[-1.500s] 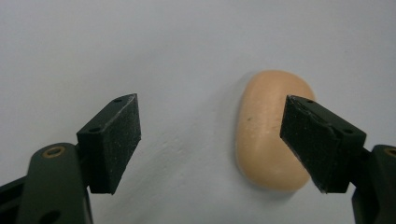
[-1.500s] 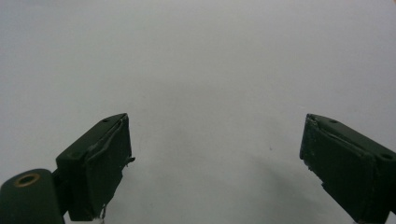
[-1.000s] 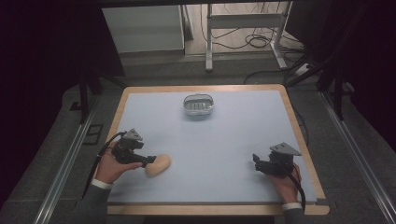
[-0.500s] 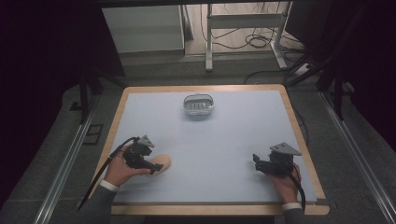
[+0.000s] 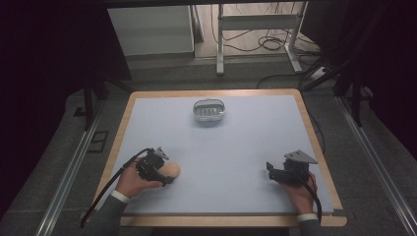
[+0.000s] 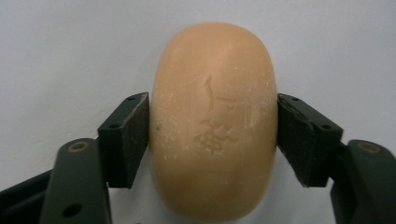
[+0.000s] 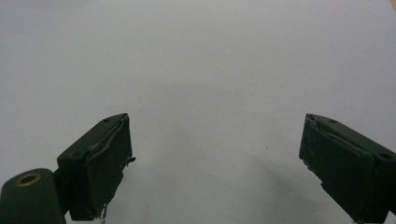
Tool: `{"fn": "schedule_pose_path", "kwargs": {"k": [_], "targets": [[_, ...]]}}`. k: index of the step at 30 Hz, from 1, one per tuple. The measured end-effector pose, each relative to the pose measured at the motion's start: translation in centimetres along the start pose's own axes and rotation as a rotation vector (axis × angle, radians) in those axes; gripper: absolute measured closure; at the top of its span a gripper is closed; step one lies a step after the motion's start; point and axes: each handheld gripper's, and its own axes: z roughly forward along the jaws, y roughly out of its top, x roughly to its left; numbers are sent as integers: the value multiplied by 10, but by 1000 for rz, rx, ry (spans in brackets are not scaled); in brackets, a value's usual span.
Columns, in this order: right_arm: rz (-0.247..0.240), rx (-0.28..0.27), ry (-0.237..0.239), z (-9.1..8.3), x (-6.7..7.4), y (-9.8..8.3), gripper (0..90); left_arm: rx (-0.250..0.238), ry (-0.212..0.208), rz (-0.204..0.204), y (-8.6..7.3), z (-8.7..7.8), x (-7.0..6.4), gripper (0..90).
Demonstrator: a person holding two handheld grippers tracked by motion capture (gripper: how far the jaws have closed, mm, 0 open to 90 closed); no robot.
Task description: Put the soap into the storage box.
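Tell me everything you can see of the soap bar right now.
The soap bar is a rounded, oval, peach-tan block with a matt, waxy look, faint white specks and characters pressed into its top face. It lies flat on the pale table, near the front left corner. The left tool has just been closing on it; its black pads now press on the bar's two long sides. Nothing else touches it that I can see.
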Motion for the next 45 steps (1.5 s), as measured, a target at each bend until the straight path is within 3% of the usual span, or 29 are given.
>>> {"fn": "schedule_pose_path", "kwargs": {"k": [15,25,45], "targets": [[6,-2,-5,0,-1,0,94,-5,5,1,2,-2,1,328],[6,-2,-6,0,-1,0,95,-27,10,9,13,-10,4,329],[8,-1,-5,0,-1,0,101,-67,5,36,65,-18,16,329]]}}
